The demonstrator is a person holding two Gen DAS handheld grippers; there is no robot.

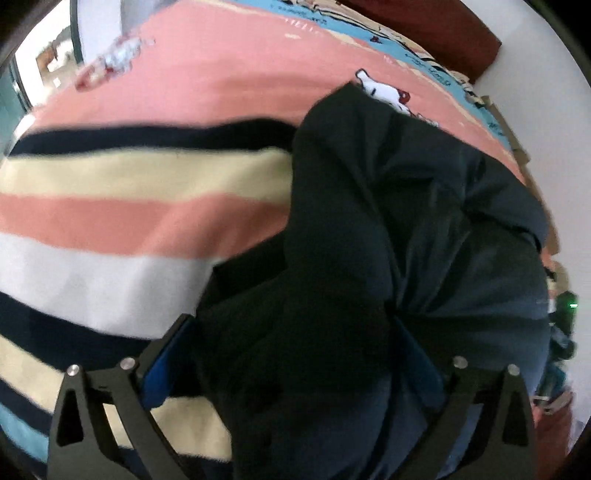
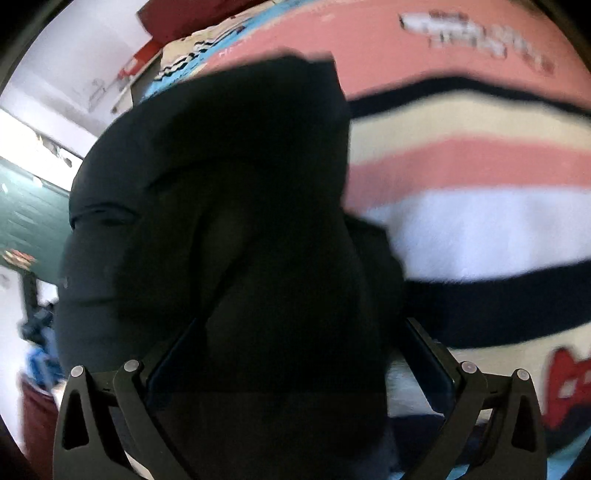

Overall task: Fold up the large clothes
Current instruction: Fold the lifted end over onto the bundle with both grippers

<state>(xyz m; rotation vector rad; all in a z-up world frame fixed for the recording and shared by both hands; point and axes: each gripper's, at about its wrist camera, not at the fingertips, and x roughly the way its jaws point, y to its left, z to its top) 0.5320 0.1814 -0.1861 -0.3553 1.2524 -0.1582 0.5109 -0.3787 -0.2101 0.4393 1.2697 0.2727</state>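
Observation:
A dark navy garment [image 1: 388, 229] lies bunched on a striped bed cover [image 1: 129, 177], reaching from the lower middle up to the right in the left wrist view. My left gripper [image 1: 295, 369] stands wide apart with a thick fold of this cloth between its blue-padded fingers [image 1: 162, 373]. In the right wrist view the same dark garment [image 2: 229, 192] fills the left and middle. My right gripper [image 2: 301, 365] also stands wide, dark cloth heaped between its fingers [image 2: 432, 362]. The pads do not seem to press the cloth. The fingertips are partly hidden by fabric.
The bed cover [image 2: 461, 166] has pink, cream, white and navy stripes with cartoon prints. A dark red headboard [image 1: 436, 26] and a white wall [image 1: 546, 122] lie beyond it. A green door or panel [image 2: 29, 221] and clutter on the floor show at the left of the right wrist view.

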